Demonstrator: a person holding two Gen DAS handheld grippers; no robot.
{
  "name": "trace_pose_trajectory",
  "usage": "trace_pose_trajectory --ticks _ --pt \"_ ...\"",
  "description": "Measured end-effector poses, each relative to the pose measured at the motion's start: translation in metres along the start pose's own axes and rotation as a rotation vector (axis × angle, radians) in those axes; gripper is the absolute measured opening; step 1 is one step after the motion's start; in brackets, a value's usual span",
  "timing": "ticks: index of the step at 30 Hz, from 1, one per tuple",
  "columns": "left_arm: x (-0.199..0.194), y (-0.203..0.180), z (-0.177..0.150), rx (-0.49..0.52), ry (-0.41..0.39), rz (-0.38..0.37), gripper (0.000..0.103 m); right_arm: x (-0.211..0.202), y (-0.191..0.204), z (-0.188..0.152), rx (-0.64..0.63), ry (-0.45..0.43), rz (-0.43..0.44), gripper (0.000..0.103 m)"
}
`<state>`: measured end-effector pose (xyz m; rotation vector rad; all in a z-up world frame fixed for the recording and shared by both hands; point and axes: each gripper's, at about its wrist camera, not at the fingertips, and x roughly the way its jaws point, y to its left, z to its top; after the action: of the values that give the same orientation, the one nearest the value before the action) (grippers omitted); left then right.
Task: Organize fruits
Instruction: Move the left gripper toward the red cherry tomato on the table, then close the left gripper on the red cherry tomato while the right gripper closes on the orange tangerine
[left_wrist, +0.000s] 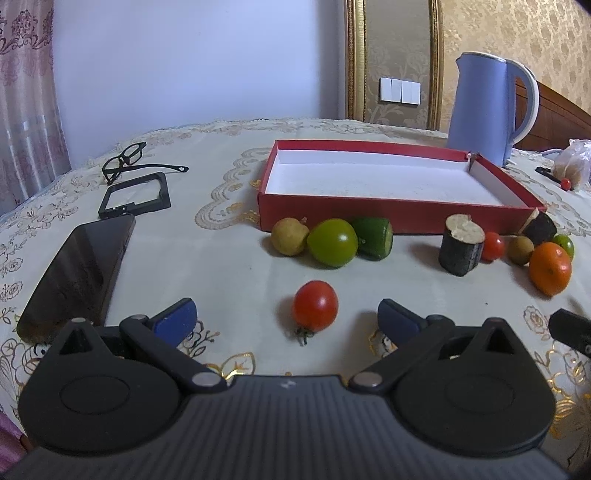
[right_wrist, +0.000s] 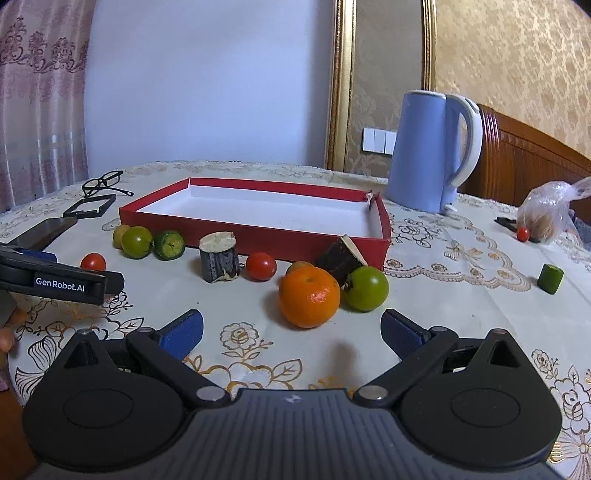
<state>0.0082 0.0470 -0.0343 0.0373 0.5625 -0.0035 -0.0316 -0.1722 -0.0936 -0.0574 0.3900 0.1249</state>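
Your left gripper (left_wrist: 286, 317) is wide open, with the small round red tomato (left_wrist: 315, 306) right between its fingers. Your right gripper (right_wrist: 291, 328) is open too, with the round orange (right_wrist: 308, 296) just ahead. Squeeze off-centre and either fruit may roll away, far from the empty red cardboard box (left_wrist: 388, 212).

Look past the fruit and you see a blue kettle (right_wrist: 424, 151) with a white handle standing at the back of the table. Black glasses (left_wrist: 127, 160) lie far to the left, with a black square frame (left_wrist: 136, 194) just in front of them and a dark phone (left_wrist: 79, 271) nearer to you. A cream tablecloth (right_wrist: 461, 258) with gold flowers covers the table. White wall switches (left_wrist: 399, 91) sit behind, and a pink curtain (left_wrist: 26, 92) hangs at the left.
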Motion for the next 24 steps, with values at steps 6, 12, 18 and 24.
trace_pose_trajectory --ticks 6,12,18,24 --pt "0.0014 0.0014 0.0039 -0.008 0.002 -0.010 0.103 0.0006 -0.0031 0.0002 0.016 0.005 0.011 0.103" --pt "0.0005 0.0016 0.0066 -0.011 -0.003 -0.017 0.095 0.0006 -0.0032 0.0003 0.025 0.001 0.014 0.103" --pt "0.0031 0.0015 0.0065 -0.004 -0.002 -0.010 0.081 0.0004 -0.0023 -0.0001 0.015 -0.006 0.013 0.103" --pt "-0.0010 -0.0014 0.0072 0.019 -0.020 0.006 0.046 0.0008 -0.0020 0.0002 0.016 -0.006 0.013 0.103"
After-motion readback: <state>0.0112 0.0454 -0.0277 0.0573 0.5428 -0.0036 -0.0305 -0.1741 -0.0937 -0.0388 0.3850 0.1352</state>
